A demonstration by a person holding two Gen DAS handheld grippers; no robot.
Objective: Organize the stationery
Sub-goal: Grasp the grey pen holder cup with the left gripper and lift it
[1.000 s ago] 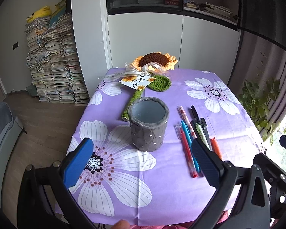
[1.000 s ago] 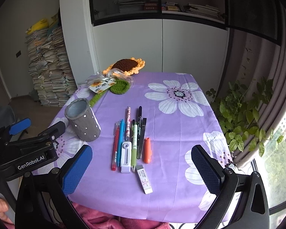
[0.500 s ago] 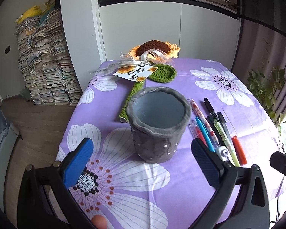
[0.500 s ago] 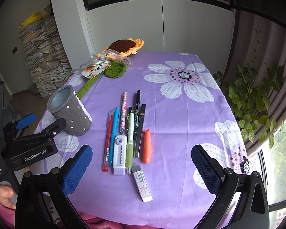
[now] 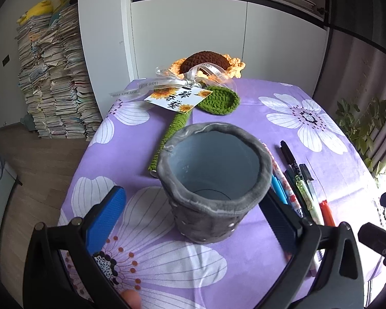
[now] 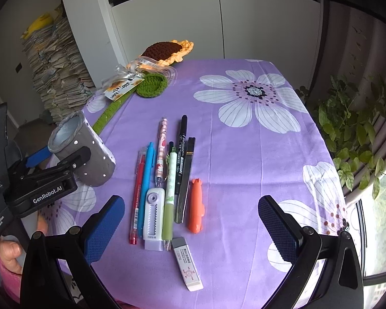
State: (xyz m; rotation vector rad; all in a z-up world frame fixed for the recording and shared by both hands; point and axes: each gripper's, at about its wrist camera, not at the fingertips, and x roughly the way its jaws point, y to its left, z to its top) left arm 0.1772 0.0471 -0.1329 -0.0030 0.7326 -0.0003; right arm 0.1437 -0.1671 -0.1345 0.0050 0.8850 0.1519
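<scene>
A grey felt pen cup (image 5: 213, 180) stands empty and upright on the purple flowered tablecloth (image 5: 244, 118). My left gripper (image 5: 193, 221) is open, with the cup's lower half between its blue pads (image 5: 105, 221). In the right wrist view the cup (image 6: 95, 154) shows at the left with the left gripper (image 6: 61, 155) around it. Right of it lie a red pen (image 6: 137, 195), blue pen (image 6: 146, 180), pink pen (image 6: 161, 152), green pen (image 6: 169, 193), black marker (image 6: 180, 152), correction tape (image 6: 154, 216), orange piece (image 6: 196, 206) and eraser (image 6: 187, 262). My right gripper (image 6: 193, 229) hangs open above their near ends.
A crocheted sunflower (image 5: 205, 61) with a ribbon and card (image 5: 177, 97) lies at the table's far left. Tall paper stacks (image 5: 51, 77) stand on the floor to the left, and a leafy plant (image 6: 352, 128) to the right. White cupboards stand behind the table.
My left gripper has moved forward and down until the cup sits between its open fingers. My right gripper has come closer over the row of pens.
</scene>
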